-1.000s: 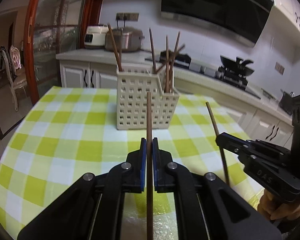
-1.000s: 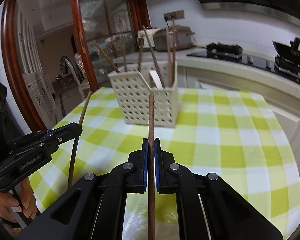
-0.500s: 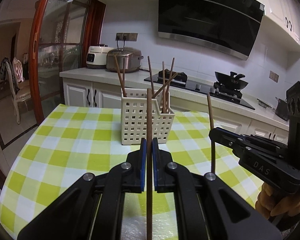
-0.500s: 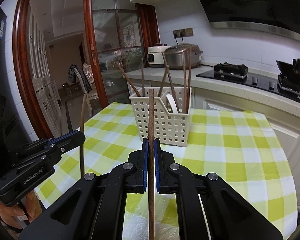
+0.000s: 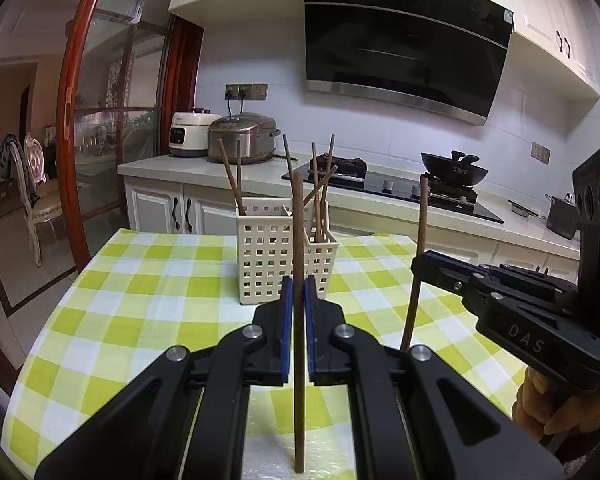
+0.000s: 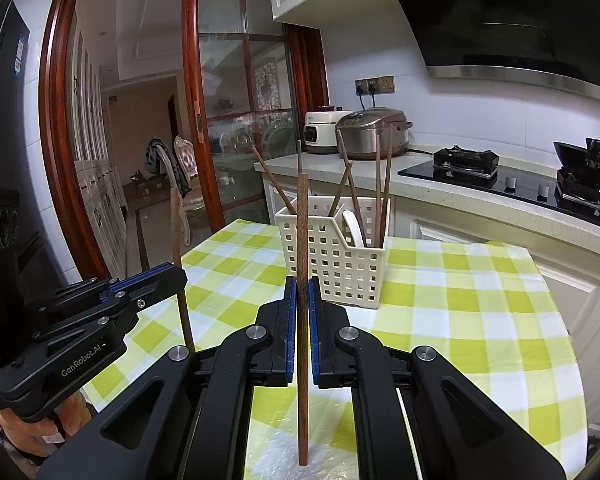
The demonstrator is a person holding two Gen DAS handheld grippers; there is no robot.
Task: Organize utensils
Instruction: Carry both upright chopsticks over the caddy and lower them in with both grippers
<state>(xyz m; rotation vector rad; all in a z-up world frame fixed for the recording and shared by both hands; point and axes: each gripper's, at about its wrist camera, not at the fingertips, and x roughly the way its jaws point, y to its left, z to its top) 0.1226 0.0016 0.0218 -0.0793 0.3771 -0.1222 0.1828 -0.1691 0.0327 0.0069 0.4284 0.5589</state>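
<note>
A cream perforated utensil basket (image 5: 269,258) stands upright at 12 o'clock on the green-checked surface (image 5: 140,312), several brown chopsticks (image 5: 231,178) leaning inside, plus a white spoon (image 6: 354,226). Two more brown chopsticks stand near-vertical before it: one (image 5: 299,320) at centre, another (image 5: 417,256) at 2 o'clock.

Green-checked tablecloth (image 5: 148,300) bare ahead of both grippers; only cream perforated plastic basket (image 5: 266,264) mid-table, brown chopsticks (image 5: 231,178) sticking up from it.
</note>
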